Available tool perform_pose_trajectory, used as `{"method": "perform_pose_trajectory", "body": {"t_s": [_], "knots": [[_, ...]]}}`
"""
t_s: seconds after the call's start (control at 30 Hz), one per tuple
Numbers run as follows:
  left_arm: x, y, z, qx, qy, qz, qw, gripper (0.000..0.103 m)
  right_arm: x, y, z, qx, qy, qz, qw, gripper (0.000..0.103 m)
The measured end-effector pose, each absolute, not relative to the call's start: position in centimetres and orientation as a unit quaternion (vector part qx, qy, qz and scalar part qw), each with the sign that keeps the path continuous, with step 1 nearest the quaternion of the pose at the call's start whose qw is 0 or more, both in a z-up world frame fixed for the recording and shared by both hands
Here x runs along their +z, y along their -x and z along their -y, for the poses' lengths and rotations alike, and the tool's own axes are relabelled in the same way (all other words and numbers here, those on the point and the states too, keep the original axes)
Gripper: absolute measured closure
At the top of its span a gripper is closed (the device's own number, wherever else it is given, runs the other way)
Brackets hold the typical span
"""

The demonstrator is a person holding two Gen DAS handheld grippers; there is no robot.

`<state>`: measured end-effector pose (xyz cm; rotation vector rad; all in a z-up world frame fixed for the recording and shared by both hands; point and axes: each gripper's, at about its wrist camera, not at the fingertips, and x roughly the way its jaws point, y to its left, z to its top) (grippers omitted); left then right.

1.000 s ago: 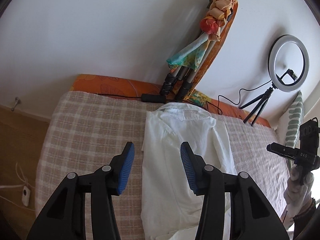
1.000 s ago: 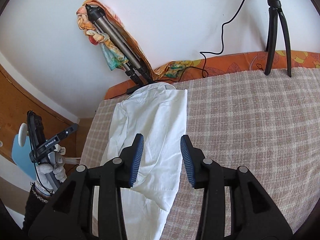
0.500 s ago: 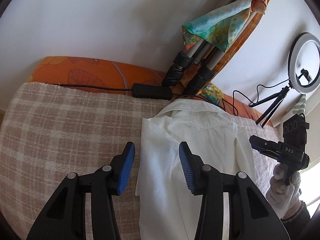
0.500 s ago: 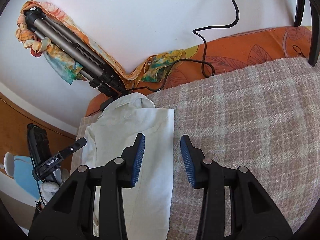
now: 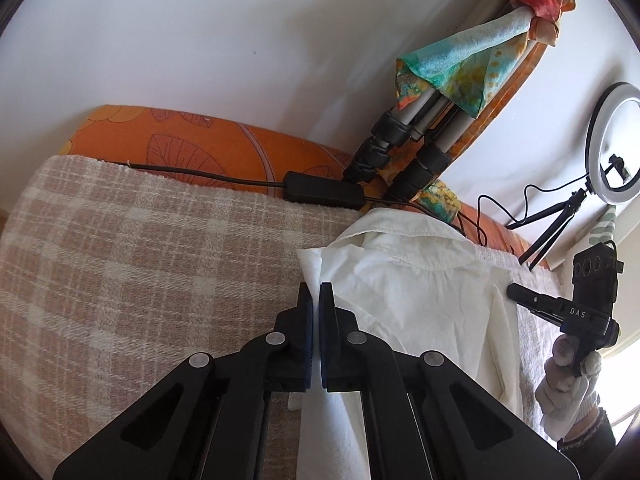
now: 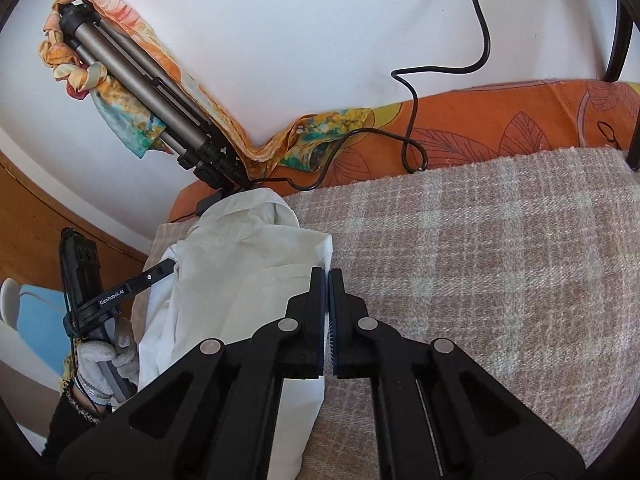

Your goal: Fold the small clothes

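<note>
A white collared shirt [image 5: 420,292] lies flat on a plaid beige blanket [image 5: 140,260], collar toward the wall. My left gripper [image 5: 316,296] is closing tight on the shirt's left edge just below the shoulder corner, cloth pinched between the blue pads. In the right wrist view the shirt [image 6: 248,264] shows again, and my right gripper [image 6: 329,280] is closing tight on its right edge near the shoulder, cloth between the pads. A gloved hand [image 5: 568,376] holds the right gripper at the shirt's far side. Another gloved hand [image 6: 100,356] holds the left one.
A folded tripod wrapped in a colourful scarf [image 5: 412,136] leans on the wall behind the collar. A black adapter with its cable [image 5: 324,192] lies on the orange leaf-print sheet [image 5: 180,144]. A ring light on a small tripod [image 5: 612,148] stands at the right.
Both grippers came down and forward along the shirt to its shoulder edges. Their jaws went from open to shut, each pinching an edge of the shirt.
</note>
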<state>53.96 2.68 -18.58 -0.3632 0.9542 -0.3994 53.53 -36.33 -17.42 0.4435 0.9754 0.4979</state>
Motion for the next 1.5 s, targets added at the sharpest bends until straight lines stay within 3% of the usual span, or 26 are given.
{"method": "perform_pose_trajectory", "body": {"t_s": [0.07,0.1,0.13,0.23,0.3,0.33,0.37,0.4,0.5,0.9,1.17,1.5], "knots": [[-18.5,-54.3,-3.2,-0.192,0.195,-0.453,0.849,0.092,-17.6,-53.6,37.1,0.236,-0.235,-0.454,0.826,0.085],[-18.6,-54.4,-3.5,-0.187,0.206,-0.451,0.848,0.081,-17.7,-53.7,37.4,0.233,-0.241,-0.453,0.826,0.078],[-18.6,-54.6,-3.7,-0.182,0.215,-0.45,0.847,0.076,-17.8,-53.7,37.5,0.234,-0.246,-0.454,0.824,0.076],[-19.0,-54.9,-3.6,-0.199,0.222,-0.453,0.84,0.075,-18.5,-54.2,37.1,0.242,-0.258,-0.459,0.815,0.076],[-18.9,-54.9,-3.1,-0.212,0.209,-0.452,0.841,0.079,-18.6,-54.4,36.2,0.248,-0.249,-0.461,0.815,0.076],[-18.9,-54.9,-2.7,-0.218,0.197,-0.453,0.842,0.087,-18.6,-54.7,35.5,0.255,-0.242,-0.464,0.813,0.076],[-18.9,-54.9,-2.3,-0.223,0.185,-0.454,0.842,0.102,-18.5,-54.7,35.1,0.258,-0.234,-0.464,0.815,0.085],[-18.7,-54.8,-2.1,-0.222,0.179,-0.452,0.845,0.101,-18.3,-54.7,34.6,0.26,-0.226,-0.464,0.816,0.097],[-17.9,-54.3,-2.3,-0.225,0.179,-0.439,0.851,0.102,-17.1,-54.3,34.0,0.263,-0.214,-0.452,0.825,0.099],[-10.8,-49.3,-3.5,-0.236,0.15,-0.384,0.88,0.102,-9.7,-49.1,34.4,0.286,-0.185,-0.398,0.852,0.1],[-6.4,-42.0,-3.6,-0.231,0.123,-0.343,0.902,0.102,-5.3,-41.2,35.2,0.301,-0.184,-0.375,0.857,0.1],[-6.5,-31.7,-4.9,-0.22,0.114,-0.339,0.907,0.102,-5.5,-28.3,34.6,0.303,-0.164,-0.377,0.86,0.1]]}}
